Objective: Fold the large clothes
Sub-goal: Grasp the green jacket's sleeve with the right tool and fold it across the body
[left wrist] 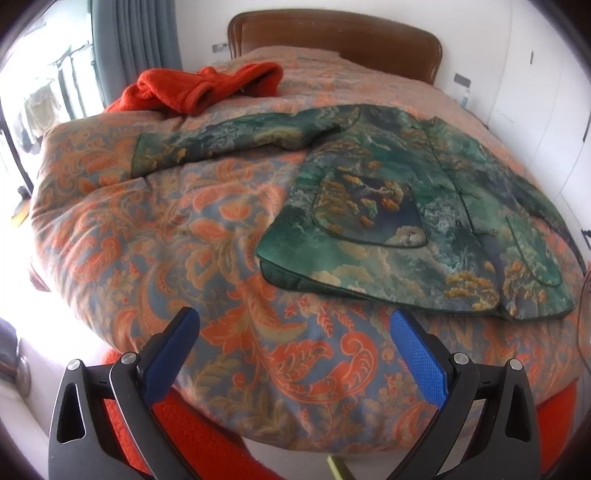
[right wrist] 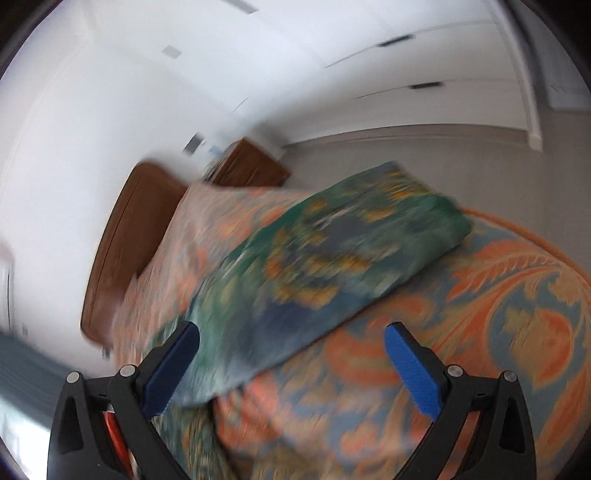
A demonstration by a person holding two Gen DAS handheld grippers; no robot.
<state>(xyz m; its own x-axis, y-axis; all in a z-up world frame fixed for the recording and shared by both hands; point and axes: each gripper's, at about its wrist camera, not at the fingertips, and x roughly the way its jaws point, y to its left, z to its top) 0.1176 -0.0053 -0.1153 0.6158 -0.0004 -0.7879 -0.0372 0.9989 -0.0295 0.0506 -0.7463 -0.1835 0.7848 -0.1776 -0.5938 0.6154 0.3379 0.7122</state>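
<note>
Bedroom with white walls and a brown wooden headboard (left wrist: 332, 33); the bed's orange paisley quilt (left wrist: 184, 229) serves as the folding surface. In the left wrist view a green brocade jacket (left wrist: 424, 206) lies flat toward three o'clock, one sleeve (left wrist: 221, 140) stretched out toward ten o'clock, apparently spread for folding. An orange fleece garment (left wrist: 207, 86) is heaped at eleven o'clock, likely waiting its turn. The left gripper (left wrist: 295, 321) hangs wide apart and empty above the quilt. The right gripper (right wrist: 291, 336), in a blurred view, is also spread wide, hovering just over the jacket's edge and gripping nothing.
</note>
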